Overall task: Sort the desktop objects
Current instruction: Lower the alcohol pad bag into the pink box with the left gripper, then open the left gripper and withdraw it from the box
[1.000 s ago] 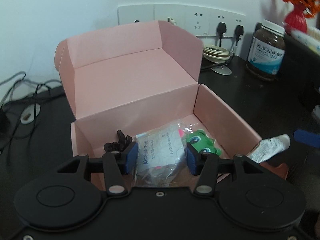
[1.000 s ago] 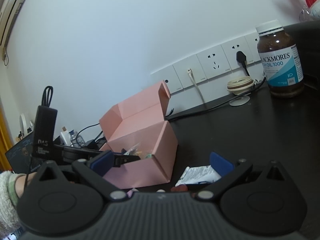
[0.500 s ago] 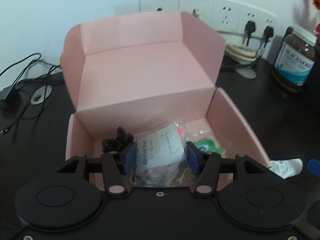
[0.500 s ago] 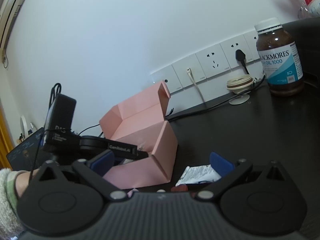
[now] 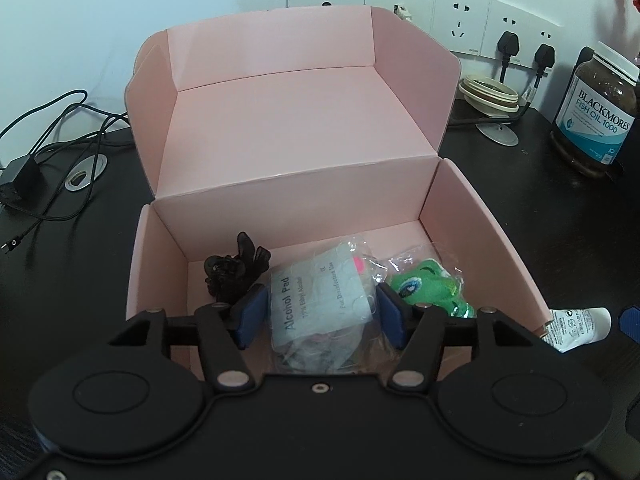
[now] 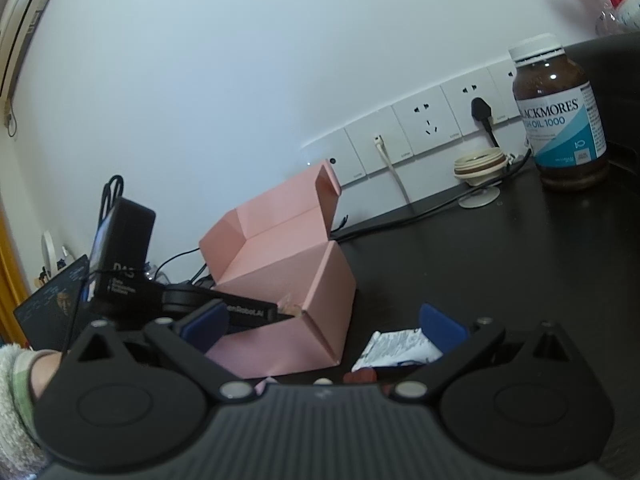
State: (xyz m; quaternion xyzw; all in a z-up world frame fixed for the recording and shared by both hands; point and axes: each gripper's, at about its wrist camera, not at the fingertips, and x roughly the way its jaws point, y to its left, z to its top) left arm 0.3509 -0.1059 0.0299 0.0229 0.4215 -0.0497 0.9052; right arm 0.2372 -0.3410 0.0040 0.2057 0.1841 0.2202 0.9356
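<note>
The left claw [image 5: 318, 314] hangs over the near edge of the open pink box [image 5: 476, 224], which sits on the dark counter [image 5: 532, 184] with its lid standing up against the wall. Its jaws have just been opening and are now spread, with the clear bag of alcohol pads [image 5: 320, 300] between them; a narrow gap shows on each side of the bag, so the blue pads [image 5: 250, 314] do not press on it. The bag lies inside the box, between a black hair clip [image 5: 234, 272] to its left and a green frog toy [image 5: 430, 288] in clear wrap to its right. The right claw [image 6: 322, 326] is low over the counter just to the right of the box, jaws spread wide, with a crumpled white tube [image 6: 394, 350] lying between them and touching the inner side of the right pad [image 6: 442, 328]; nothing is pinched. A brown fish oil bottle [image 6: 560, 116] stands well apart near the wall sockets [image 6: 428, 124]. A fuzzy sleeve [image 6: 14, 400] shows at the left edge of the right wrist view.
</note>
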